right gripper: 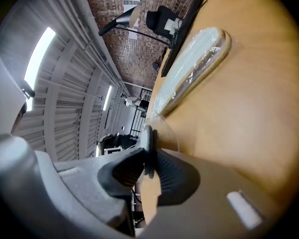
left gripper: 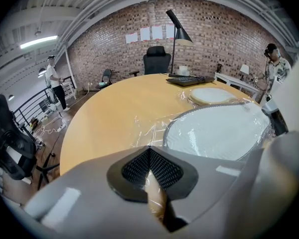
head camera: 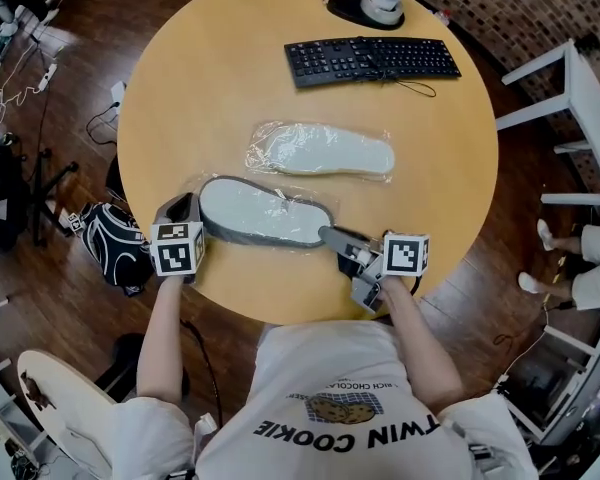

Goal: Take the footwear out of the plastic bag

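Pinching a fold of the clear bag [left gripper: 148, 129], the left gripper [left gripper: 149, 152] had its jaws pressed together on the film, the pads meeting at their tips. In the head view it sat on the person's side of the keyboard [head camera: 372, 60], well apart from it and out past its left end, at the rounded end of the bagged slipper [head camera: 260, 213].

That slipper, grey-rimmed with a white inside, lay flat on the round table [head camera: 180, 88], still mostly inside the bag, on the near side of the keyboard. Its narrow grey end reached out toward the right gripper [head camera: 342, 240], which was below the keyboard's middle, close to the table's near edge. The right gripper view showed those jaws drawn narrow and clamped on the slipper's thin grey edge, both pads against it, with a curl of clear film just beside them.

A second wrapped white sole [head camera: 320, 151] lay between the keyboard and the held slipper, touching neither. A lamp base [head camera: 368, 6] stood just beyond the keyboard.
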A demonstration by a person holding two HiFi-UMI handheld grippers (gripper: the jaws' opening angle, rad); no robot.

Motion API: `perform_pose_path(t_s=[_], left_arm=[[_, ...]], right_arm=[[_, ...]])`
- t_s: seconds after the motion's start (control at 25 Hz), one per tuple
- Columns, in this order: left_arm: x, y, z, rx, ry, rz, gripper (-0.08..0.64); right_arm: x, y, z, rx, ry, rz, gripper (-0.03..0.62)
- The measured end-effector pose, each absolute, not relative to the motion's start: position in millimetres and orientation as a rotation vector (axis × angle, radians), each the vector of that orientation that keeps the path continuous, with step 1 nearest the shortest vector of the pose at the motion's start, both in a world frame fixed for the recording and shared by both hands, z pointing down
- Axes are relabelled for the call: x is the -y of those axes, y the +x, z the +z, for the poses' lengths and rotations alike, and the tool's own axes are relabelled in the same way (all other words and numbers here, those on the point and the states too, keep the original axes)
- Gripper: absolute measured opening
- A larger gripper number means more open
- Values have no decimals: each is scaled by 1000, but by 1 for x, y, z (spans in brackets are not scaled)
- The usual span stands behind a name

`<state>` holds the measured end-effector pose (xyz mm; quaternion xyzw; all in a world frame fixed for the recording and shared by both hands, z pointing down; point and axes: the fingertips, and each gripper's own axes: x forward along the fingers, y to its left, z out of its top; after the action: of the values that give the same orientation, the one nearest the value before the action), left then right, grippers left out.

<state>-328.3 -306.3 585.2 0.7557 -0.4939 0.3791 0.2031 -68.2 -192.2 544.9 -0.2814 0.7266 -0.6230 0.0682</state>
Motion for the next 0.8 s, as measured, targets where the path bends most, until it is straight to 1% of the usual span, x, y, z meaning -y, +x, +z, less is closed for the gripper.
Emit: perform_pose_path(t_s=[0.36, 0.8], left_arm=[[307, -329, 586, 1407, 2104, 1065, 2], [304, -331, 586, 1418, 2101, 1074, 2]], right_arm=[[176, -20, 527, -2197, -875, -1791, 67], [158, 11, 523, -2202, -893, -1764, 66]])
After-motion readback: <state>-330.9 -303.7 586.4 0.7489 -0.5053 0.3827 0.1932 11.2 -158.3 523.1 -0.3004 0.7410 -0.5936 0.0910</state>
